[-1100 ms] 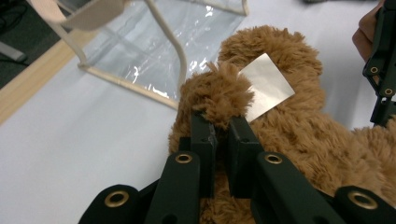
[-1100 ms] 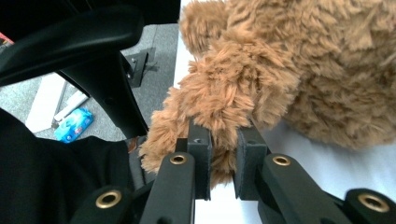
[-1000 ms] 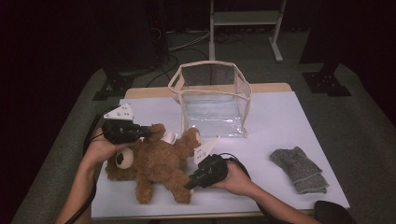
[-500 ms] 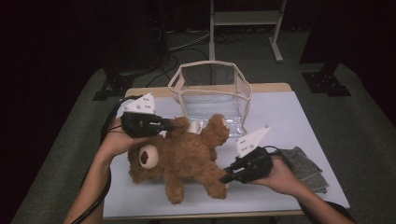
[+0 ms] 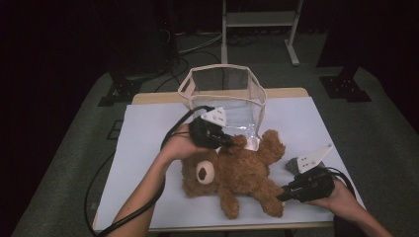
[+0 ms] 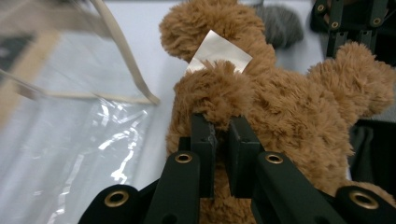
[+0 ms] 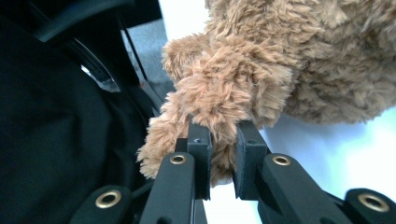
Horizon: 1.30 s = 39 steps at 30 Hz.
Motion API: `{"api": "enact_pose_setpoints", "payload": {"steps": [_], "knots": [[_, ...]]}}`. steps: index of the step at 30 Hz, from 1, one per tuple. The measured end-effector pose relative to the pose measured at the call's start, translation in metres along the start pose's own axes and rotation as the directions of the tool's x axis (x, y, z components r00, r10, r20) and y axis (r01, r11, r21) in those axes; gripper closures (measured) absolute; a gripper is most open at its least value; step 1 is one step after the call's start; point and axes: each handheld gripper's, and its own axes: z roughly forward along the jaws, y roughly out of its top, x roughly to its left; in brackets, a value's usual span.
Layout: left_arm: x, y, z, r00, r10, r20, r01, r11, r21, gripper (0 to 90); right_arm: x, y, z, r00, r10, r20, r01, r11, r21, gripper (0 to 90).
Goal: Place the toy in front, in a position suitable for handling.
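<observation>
Teddy bear (image 5: 237, 173): brown plush, lying on its back on the white table (image 5: 148, 143), roughly mid-table and toward the near edge, head pointing to the left edge, legs toward the near-right corner. Being held at 2 limbs at once.
Bear tag (image 6: 219, 53): small white label, sticking out of the fur just beyond the pinched arm in the left gripper view.
Left gripper (image 5: 228, 141): clenched on fur; in the left gripper view (image 6: 220, 140) both black jaws are pinching one of the bear's arms, plush bulging betw. them. In the high view it is sitting at the bear's upper arm, right by the bag's front wall.
Right gripper (image 5: 282, 196): also grasping the bear; the right gripper view (image 7: 219, 154) is showing a leg tuft squeezed betw. the jaws. Sitting near the table's near-right corner.
Clear bag (image 5: 225, 94): see-through plastic w/ beige trim, standing open-topped at the far edge, mid-width. Bear's raised arm is touching or nearly touching its front wall – can't tell which.
Grey cloth (image 5: 292, 165): lying near the right edge, partly hidden behind the right gripper, just beside the bear's upper leg.
Hands: left forearm (image 5: 148, 192) is coming in from the near edge; right hand (image 5: 341, 197) is wrapping the right gripper at the near-right corner.
</observation>
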Motion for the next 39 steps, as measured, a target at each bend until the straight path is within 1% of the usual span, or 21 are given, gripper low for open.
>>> {"api": "enact_pose_setpoints", "payload": {"steps": [1,3,5,6,8,11,12,14,16,18,20,21,22,24,26,27,29,32,34,36,39], "knots": [[0.001,-0.002,0.01,0.9999,0.0,0.014,-0.001,0.9999,0.01,83.3,-0.004,-0.007,0.004,0.9999,0.016,0.003,-0.016,1.0,0.014,78.8],[0.004,-0.004,0.022,0.9994,-0.01,0.032,0.01,0.9999,-0.002,83.2,-0.011,-0.018,0.009,0.9992,0.04,0.005,-0.04,0.999,0.015,78.7],[0.006,-0.003,0.025,0.9996,-0.006,0.027,0.007,1.0,-0.003,83.0,-0.014,-0.024,0.009,0.9983,0.057,0.01,-0.057,0.998,-0.002,77.9],[0.007,-0.002,0.025,0.9997,-0.004,0.024,0.004,1.0,-0.002,82.5,-0.014,-0.025,0.009,0.9985,0.052,0.018,-0.052,0.999,0.002,76.4],[0.007,-0.003,0.022,0.9998,0.001,0.02,-0.001,1.0,0.0,80.2,-0.012,-0.023,0.009,0.9989,0.029,0.037,-0.029,0.999,0.012,70.1],[0.006,-0.005,0.017,0.9997,0.006,0.023,-0.006,1.0,0.004,73.4,-0.005,-0.017,0.004,0.9981,-0.013,0.06,0.01,0.999,0.047,55.6],[0.006,-0.006,0.016,0.9997,0.009,0.024,-0.009,0.9999,0.008,70.3,-0.003,-0.015,0.002,0.9977,-0.021,0.065,0.018,0.999,0.045,52.7],[0.004,-0.008,0.011,0.9998,0.018,0.003,-0.018,0.9997,0.014,60.7,0.001,-0.007,-0.003,0.9971,-0.051,0.056,0.05,0.999,0.014,51.1],[0.0,-0.013,0.005,0.9996,0.026,-0.008,-0.026,0.9996,-0.011,57.3,0.003,0.002,-0.004,0.9948,-0.074,0.07,0.076,0.997,-0.017,47.7],[-0.003,-0.019,-0.003,0.9994,0.028,-0.021,-0.029,0.9991,-0.03,51.4,0.001,0.011,-0.001,0.9917,-0.085,0.096,0.09,0.995,-0.043,43.1],[-0.008,-0.029,-0.012,0.9996,0.022,-0.021,-0.023,0.9979,-0.06,46.8,-0.003,0.019,0.007,0.9844,-0.099,0.146,0.107,0.993,-0.049,41.7],[-0.01,-0.032,-0.015,0.9996,0.022,-0.021,-0.023,0.9973,-0.07,45.4,-0.005,0.023,0.012,0.9794,-0.11,0.169,0.12,0.992,-0.048,41.0],[-0.015,-0.039,-0.02,0.9989,0.027,-0.038,-0.03,0.9963,-0.081,43.1,-0.007,0.025,0.015,0.9763,-0.114,0.184,0.125,0.991,-0.05,40.8],[-0.021,-0.05,-0.026,0.9994,0.022,-0.026,-0.025,0.9949,-0.098,37.7,-0.011,0.028,0.022,0.9648,-0.127,0.23,0.141,0.989,-0.045,39.5],[-0.027,-0.063,-0.03,0.998,0.04,-0.049,-0.044,0.9948,-0.092,32.6,-0.015,0.028,0.026,0.9637,-0.131,0.233,0.145,0.989,-0.044,38.8],[-0.03,-0.07,-0.031,0.998,0.03,-0.056,-0.035,0.9954,-0.089,28.3,-0.017,0.028,0.027,0.9615,-0.132,0.241,0.148,0.988,-0.046,38.2],[-0.032,-0.085,-0.03,0.9977,0.019,-0.065,-0.024,0.9961,-0.085,24.6,-0.019,0.028,0.029,0.9571,-0.137,0.255,0.156,0.986,-0.052,35.1],[-0.034,-0.098,-0.024,0.9971,0.0,-0.077,-0.004,0.9984,-0.056,18.8,-0.023,0.03,0.031,0.951,-0.144,0.274,0.163,0.985,-0.049,32.8],[-0.034,-0.102,-0.018,0.9941,-0.006,-0.109,0.0,0.9982,-0.06,17.5,-0.027,0.032,0.033,0.9516,-0.145,0.271,0.163,0.986,-0.044,32.6],[-0.031,-0.103,-0.014,0.9921,-0.011,-0.125,0.002,0.9972,-0.075,17.5,-0.03,0.033,0.034,0.9503,-0.144,0.276,0.161,0.986,-0.04,32.3],[-0.027,-0.103,-0.004,0.9909,-0.029,-0.132,0.02,0.9973,-0.071,16.3,-0.035,0.034,0.037,0.9527,-0.132,0.274,0.148,0.988,-0.039,31.5]]}}
